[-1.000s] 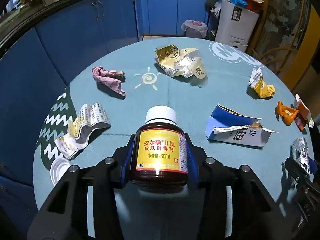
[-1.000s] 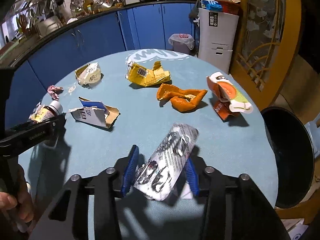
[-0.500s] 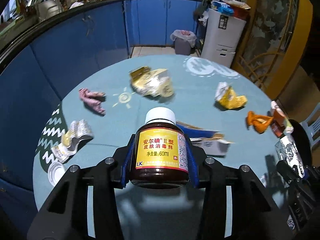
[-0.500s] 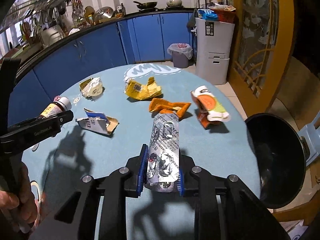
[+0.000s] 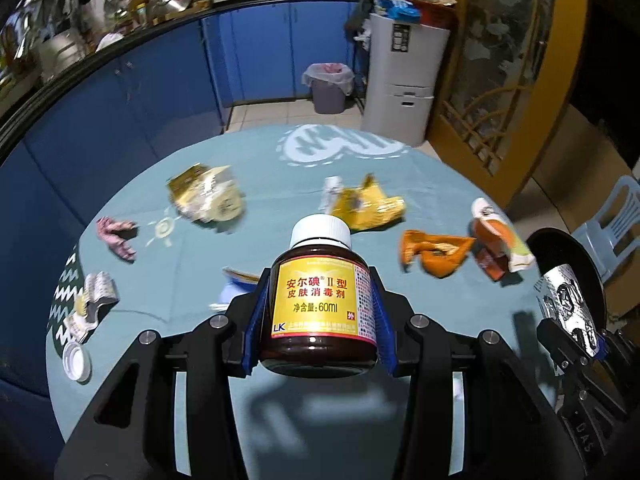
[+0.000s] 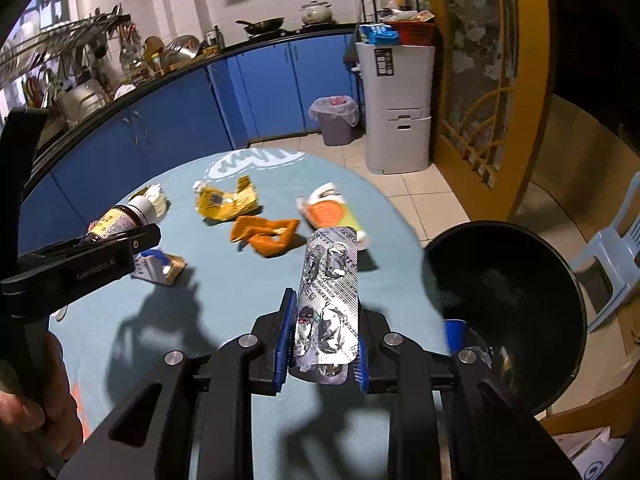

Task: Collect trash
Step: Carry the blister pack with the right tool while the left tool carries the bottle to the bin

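Both grippers loaded up over the round table (image 5: 280, 152)

The left gripper (image 5: 318, 318) is clamped on a brown bottle (image 5: 318, 308) with a yellow label and white cap, held upright above the near side of the table. The right gripper (image 6: 322, 340) pinches a silver blister pack (image 6: 328, 300) just left of the black bin (image 6: 508, 312). Yellow wrapper (image 6: 226, 202), orange wrapper (image 6: 266, 234) and a torn box (image 6: 160, 268) lie on the cloth farther out; the far-left scraps are blurry, probably crumpled paper.

Round blue table (image 5: 280, 184), scattered wrappers (image 5: 370, 206)
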Motion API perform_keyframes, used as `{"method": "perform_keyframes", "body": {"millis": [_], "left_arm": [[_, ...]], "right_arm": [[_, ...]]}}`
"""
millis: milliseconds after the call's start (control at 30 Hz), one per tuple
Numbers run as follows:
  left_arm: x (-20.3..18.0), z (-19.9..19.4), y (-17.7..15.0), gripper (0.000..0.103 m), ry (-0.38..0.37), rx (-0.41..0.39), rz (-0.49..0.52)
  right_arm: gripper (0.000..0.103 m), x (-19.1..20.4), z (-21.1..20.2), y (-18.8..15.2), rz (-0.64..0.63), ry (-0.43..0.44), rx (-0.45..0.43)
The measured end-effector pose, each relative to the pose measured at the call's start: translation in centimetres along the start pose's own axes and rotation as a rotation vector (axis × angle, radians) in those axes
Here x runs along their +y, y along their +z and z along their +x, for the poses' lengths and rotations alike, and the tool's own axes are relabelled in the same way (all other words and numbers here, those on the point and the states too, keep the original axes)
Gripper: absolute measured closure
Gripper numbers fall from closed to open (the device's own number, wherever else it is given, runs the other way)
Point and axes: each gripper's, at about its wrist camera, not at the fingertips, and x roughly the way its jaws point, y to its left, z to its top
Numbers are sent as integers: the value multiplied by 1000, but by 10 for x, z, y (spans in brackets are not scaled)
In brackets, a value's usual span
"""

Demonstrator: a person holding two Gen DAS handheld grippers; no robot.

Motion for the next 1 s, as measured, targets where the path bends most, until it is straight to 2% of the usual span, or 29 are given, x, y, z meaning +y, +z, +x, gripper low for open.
{"method": "perform_keyframes", "body": {"millis": [533, 1000], "left_arm": [[-117, 1, 19, 57, -96, -14, 162], [-225, 7, 40, 57, -210, -23, 278]], "right_arm": [[79, -90, -10, 7, 124, -74, -44], [79, -155, -8, 1, 198, -154, -62]]}}
